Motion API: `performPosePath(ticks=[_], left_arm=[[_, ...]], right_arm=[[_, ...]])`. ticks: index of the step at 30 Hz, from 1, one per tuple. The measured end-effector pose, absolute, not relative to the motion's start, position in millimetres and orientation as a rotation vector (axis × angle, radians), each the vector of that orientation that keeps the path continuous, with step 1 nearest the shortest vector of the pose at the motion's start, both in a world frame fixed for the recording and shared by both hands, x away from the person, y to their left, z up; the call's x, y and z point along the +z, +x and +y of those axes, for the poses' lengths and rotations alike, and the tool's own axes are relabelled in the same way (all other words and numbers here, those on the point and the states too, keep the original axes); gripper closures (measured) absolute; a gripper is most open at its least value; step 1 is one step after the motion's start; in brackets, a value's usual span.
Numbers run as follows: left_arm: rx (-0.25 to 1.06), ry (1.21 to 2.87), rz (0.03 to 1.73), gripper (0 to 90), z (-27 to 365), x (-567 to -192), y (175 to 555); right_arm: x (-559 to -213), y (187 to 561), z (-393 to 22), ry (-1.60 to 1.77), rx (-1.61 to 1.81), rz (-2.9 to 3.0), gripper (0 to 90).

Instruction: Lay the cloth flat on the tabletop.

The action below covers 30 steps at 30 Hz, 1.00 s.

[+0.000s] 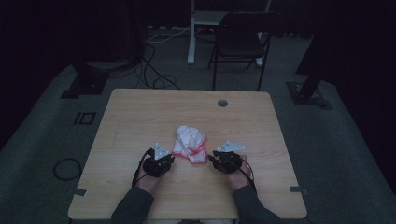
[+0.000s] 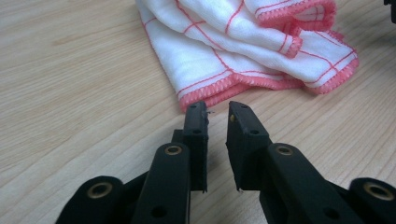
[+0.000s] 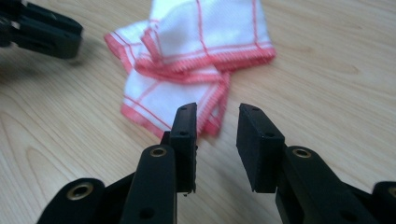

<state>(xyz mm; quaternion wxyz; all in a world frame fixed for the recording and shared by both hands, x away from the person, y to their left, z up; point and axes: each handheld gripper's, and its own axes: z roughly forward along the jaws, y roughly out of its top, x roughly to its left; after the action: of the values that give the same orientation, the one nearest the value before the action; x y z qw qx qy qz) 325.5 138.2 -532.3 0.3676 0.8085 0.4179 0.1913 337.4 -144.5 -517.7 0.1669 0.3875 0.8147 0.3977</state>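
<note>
A white cloth with red grid lines and a red hem [image 1: 190, 143] lies crumpled and folded on the wooden table [image 1: 140, 112], near the front middle. My left gripper [image 1: 172, 158] rests just left of it, and the left gripper view shows its tips [image 2: 218, 108] a short way off the cloth's hem [image 2: 224, 46], jaws a narrow gap apart with nothing between. My right gripper [image 1: 211, 156] sits just right of the cloth. Its jaws [image 3: 218, 109] stand wider apart and bare, close to a cloth corner [image 3: 210, 32]. The left gripper's fingers [image 3: 42, 30] appear beyond.
A round cable hole [image 1: 222, 102] is set into the table's far side. Behind the table stand a dark folding chair [image 1: 240, 37] and a white desk leg [image 1: 191, 32], with cables on the carpet. Bare wood surrounds the cloth.
</note>
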Motion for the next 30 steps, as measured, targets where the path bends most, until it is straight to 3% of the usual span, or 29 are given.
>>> performPosePath(ticks=[21,22,23,24,30], left_arm=[[0.478,2.097,1.027,76.4,123.8,-532.9,318.6],[0.478,2.104,1.017,76.1,122.3,-532.5,317.9],[0.478,2.104,1.017,76.0,122.3,-532.5,317.9],[0.475,2.111,1.008,75.9,119.9,-531.8,317.0],[0.479,2.119,0.974,73.8,111.3,-530.0,316.4]], right_arm=[[-515.4,352.4,-100.4,1.017,1.151,2.397,64.2],[-514.2,355.7,-98.2,1.008,1.131,2.404,72.6],[-514.2,355.7,-98.2,1.008,1.131,2.404,72.6],[-512.0,359.1,-98.4,1.003,1.122,2.403,84.2],[-503.6,367.5,-107.6,1.0,1.09,2.364,89.2]])
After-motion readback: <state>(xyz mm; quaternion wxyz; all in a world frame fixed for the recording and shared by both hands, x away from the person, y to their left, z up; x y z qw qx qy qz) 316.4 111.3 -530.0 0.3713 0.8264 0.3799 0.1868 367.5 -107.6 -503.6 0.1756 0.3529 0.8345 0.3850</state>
